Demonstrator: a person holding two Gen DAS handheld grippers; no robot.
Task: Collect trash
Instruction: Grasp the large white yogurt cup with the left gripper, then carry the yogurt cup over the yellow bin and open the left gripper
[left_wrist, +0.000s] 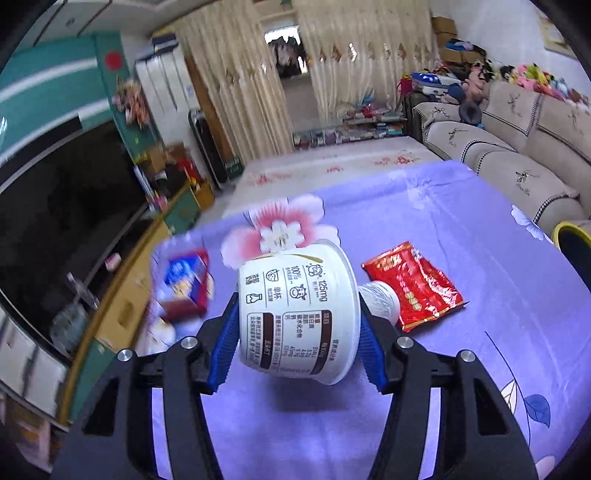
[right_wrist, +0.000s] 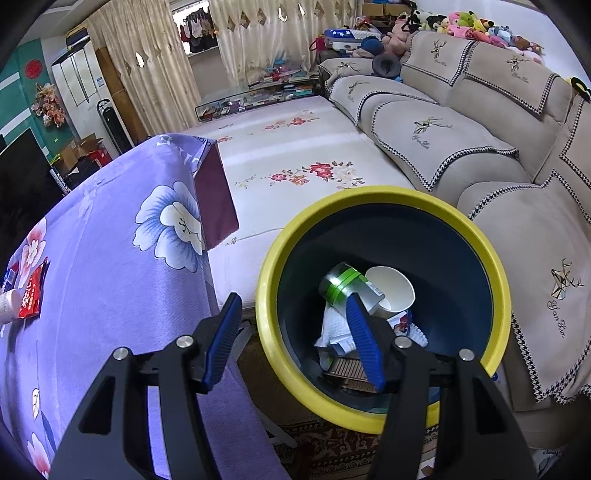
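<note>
My left gripper (left_wrist: 299, 326) is shut on a white yogurt cup (left_wrist: 295, 284), held on its side above the purple flowered tablecloth (left_wrist: 443, 229); both blue pads press its wall. On the cloth behind it lie a red snack packet (left_wrist: 413, 288), a white cup (left_wrist: 382, 302) and a blurred blue-and-red box (left_wrist: 186, 280). My right gripper (right_wrist: 293, 299) stands open at the near rim of the yellow-rimmed dark bin (right_wrist: 369, 194), with nothing between its fingers. Inside the bin lie a green-and-silver can (right_wrist: 340, 284), a white paper cup (right_wrist: 391, 291) and crumpled paper (right_wrist: 332, 325). The red packet (right_wrist: 33, 295) shows at far left.
The bin stands on the floor just right of the table's edge (right_wrist: 210, 258). A beige sofa (right_wrist: 480, 147) runs along the right, with a white flowered mat (right_wrist: 295, 147) in front of it. A dark TV (left_wrist: 55, 203) on a low cabinet lies left of the table.
</note>
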